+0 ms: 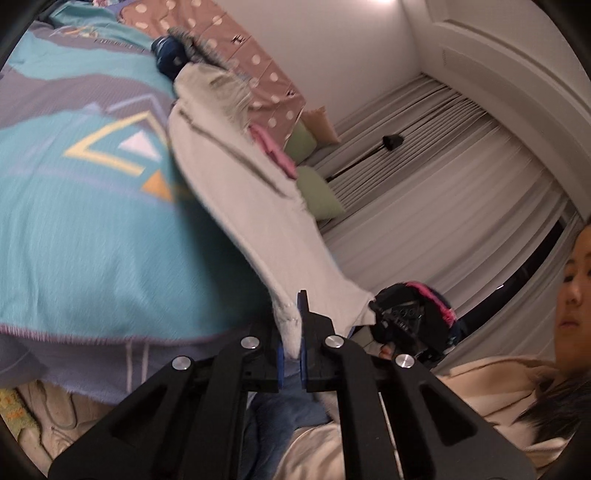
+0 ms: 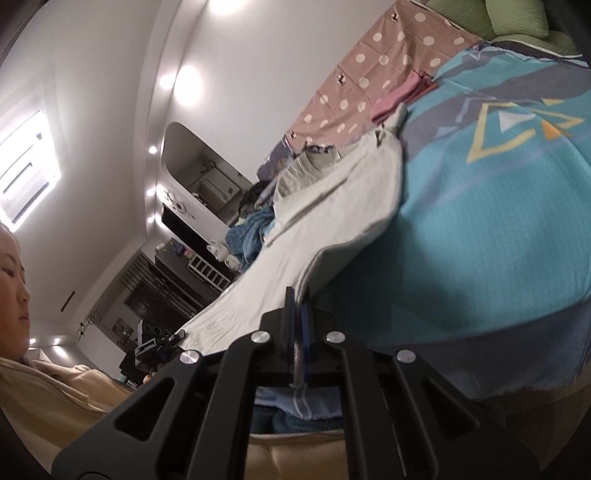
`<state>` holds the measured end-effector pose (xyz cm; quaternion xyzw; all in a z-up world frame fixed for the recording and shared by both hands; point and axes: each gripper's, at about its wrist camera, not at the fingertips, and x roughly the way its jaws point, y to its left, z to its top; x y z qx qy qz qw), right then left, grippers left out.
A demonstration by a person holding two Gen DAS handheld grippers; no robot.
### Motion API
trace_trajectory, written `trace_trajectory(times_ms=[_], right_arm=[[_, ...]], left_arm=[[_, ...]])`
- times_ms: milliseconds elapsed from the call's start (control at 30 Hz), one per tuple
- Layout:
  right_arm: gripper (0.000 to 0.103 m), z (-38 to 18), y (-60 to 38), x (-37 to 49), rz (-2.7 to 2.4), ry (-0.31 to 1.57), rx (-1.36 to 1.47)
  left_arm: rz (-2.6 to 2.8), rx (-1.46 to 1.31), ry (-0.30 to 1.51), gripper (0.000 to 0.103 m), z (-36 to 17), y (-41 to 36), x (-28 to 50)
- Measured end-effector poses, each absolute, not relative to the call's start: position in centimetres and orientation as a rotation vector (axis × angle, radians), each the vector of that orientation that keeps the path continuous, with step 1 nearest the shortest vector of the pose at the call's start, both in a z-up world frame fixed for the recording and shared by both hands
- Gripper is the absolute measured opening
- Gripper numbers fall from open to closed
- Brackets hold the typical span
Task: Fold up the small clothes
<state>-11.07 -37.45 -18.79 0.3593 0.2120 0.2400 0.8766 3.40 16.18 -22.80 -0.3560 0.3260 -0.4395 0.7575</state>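
While the left gripper (image 1: pixel 291 339) and right gripper (image 2: pixel 297 321) each pinch a corner of the off-white garment (image 1: pixel 236 173), lifted off the blanket (image 1: pixel 92 229), folding appears barely begun.

A: Left gripper (image 1: pixel 291 332) front & centre, garment (image 1: pixel 236 177) pinched between its fingers, running away over the blanket (image 1: pixel 74 221).

B: Right gripper (image 2: pixel 297 325) has the opposite edge (same garment (image 2: pixel 332 206), stretched between both). Blanket lies right of it in the right wrist view.

A: Folded pile (image 2: pixel 310 164) behind the garment, pillows (image 2: pixel 517 18) at the far end.
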Motion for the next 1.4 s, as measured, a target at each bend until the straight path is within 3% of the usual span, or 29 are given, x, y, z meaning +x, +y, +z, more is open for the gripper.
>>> trace_trajectory(times_ms=[467,933,1400], right_arm=[[0.002,-10.6,-40.1,-5.8,0.594,0.263,0.789],[0.002,-1.0,-43.0,8.5,0.562,0.300,0.730],[0.002,-3.4,-47.0,26.5,0.476,0.490,0.831]], left_arm=[[-0.953,-0.848,0.517,0.005,-14.4,17.2,8.8],[-0.943,-0.740,0.453,0.005,-5.8,15.8,21.2],[-0.864,-0.701,0.576,0.005,-6.6,11.9,39.2]])
